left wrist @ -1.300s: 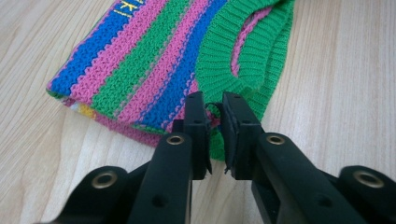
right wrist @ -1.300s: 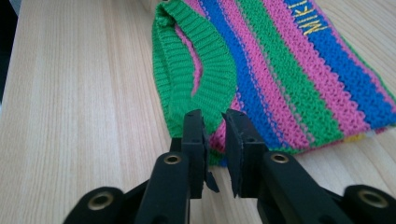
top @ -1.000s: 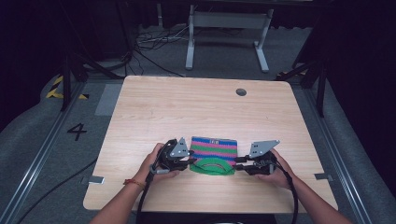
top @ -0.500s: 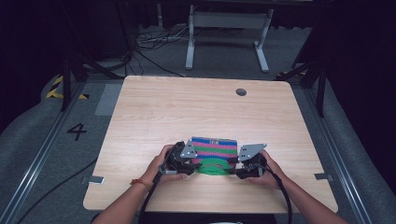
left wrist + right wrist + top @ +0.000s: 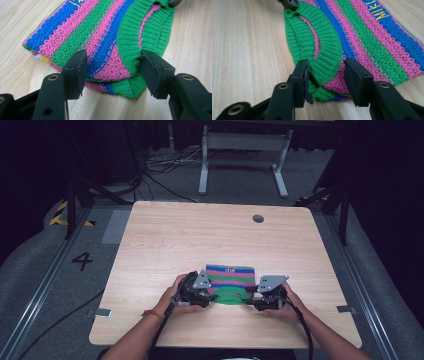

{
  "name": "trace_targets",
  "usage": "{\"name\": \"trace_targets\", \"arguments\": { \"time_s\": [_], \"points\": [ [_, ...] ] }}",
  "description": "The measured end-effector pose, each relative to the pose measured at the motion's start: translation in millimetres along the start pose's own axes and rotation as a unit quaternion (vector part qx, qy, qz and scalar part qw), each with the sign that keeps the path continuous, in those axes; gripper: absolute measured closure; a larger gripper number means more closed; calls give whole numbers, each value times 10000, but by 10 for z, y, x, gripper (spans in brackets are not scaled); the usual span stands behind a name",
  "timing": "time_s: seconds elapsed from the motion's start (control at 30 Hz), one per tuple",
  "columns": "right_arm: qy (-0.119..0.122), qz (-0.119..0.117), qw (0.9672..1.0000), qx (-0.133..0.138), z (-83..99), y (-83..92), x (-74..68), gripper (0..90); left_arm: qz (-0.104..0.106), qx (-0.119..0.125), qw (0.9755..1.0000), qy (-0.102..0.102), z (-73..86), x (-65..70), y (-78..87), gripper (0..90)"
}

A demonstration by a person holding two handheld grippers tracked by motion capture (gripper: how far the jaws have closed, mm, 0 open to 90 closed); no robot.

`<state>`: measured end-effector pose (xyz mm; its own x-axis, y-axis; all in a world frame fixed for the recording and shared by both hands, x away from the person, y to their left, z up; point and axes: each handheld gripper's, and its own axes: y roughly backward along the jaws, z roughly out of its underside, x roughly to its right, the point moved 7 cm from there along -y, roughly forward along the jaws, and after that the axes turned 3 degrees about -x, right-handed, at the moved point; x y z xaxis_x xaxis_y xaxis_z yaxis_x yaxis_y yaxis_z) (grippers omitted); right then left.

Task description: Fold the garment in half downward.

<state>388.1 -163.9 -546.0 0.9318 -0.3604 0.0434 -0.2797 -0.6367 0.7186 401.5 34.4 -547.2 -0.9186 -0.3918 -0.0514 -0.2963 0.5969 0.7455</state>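
Folded knitted garment (image 5: 230, 279) striped blue, pink and green, flat on the pale wooden bench (image 5: 200, 235) near its front edge. Left gripper (image 5: 112, 66) and right gripper (image 5: 325, 72) each just opening, jaws straddling opposite ends, pads loose around the knit.

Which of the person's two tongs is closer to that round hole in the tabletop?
Right. The right tongs sit almost straight below the hole; the left tongs are off to its left.

I'm in a lab or test studio: bare wooden table (image 5: 200, 235) on grey carpet (image 5: 45, 285), floor rails (image 5: 47, 280), loose cables (image 5: 160, 167), hazard tape (image 5: 60, 212), a painted number four (image 5: 82, 261).
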Motion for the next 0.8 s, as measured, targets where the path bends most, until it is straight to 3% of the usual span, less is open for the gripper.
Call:
{"name": "trace_targets", "arguments": {
  "time_s": [0.3, 0.4, 0.6, 0.7, 0.8],
  "points": [
    [-50, 63, 10000, -29, -5, -4, 15, 552, -24, -28, 9999, 107, -16, -14, -5, 405],
    [-66, 29, 9999, -115, -25, 8, -2, 447, -108, -56, 9999, 99, -25, -14, 26, 350],
    [-60, 81, 9999, -133, -58, 58, -6, 388, -247, -115, 9995, 133, -39, -23, 100, 303],
    [-104, 177, 9997, -133, -86, 120, 25, 338, -380, -175, 9991, -24, -60, -16, 165, 276],
    [-138, 316, 9993, -124, -113, 192, 63, 291, -345, -235, 9991, -31, -67, -10, 242, 243]
  ]
}}
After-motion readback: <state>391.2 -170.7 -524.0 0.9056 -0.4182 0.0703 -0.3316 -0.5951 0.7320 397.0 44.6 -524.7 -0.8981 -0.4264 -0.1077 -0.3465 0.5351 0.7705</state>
